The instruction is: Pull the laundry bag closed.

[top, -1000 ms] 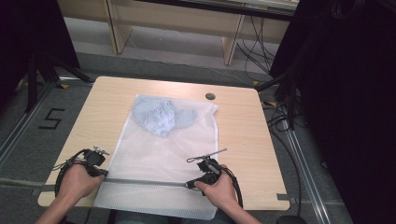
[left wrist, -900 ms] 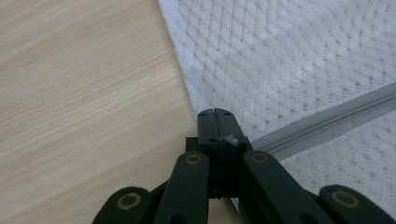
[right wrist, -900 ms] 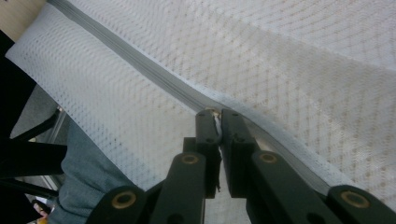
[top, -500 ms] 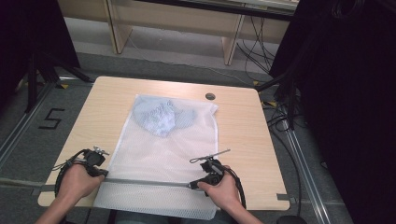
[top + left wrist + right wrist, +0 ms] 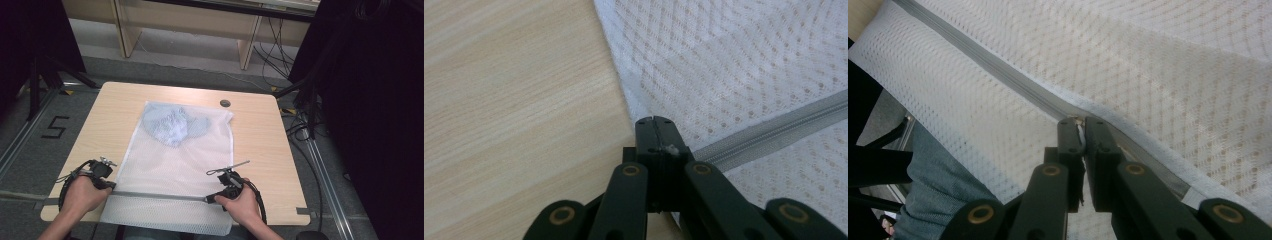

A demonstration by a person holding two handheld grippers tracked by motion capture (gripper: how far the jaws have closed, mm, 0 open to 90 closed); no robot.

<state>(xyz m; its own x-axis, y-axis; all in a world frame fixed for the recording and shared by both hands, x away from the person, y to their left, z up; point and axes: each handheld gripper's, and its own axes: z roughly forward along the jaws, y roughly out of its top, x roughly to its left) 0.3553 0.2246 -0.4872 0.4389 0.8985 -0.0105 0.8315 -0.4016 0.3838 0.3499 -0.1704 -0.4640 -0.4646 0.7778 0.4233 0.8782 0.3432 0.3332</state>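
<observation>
The white mesh laundry bag (image 5: 175, 165) lies flat down the middle of the tabletop (image 5: 260, 150), its near end hanging over the front edge toward the person. A pale blue garment (image 5: 172, 125) sits bunched inside at the far end, so the loading looks done. What matters now is the grey zipper (image 5: 160, 195) running across the bag's near end. It looks shut for most of its length, judging by the flat grey band, though the pull itself is too small to make out. Closing the last stretch at the right appears to be what remains.

The left gripper (image 5: 655, 127) has its fingers together, clamped on the bag's edge right at the zipper's left end, anchoring it. The right gripper (image 5: 1082, 125) has its fingers pinched on the zipper line near the bag's right side, a sliver of white caught between them. Both hands rest low at the front edge, one at each end of the zipper, grippers pointing inward.
</observation>
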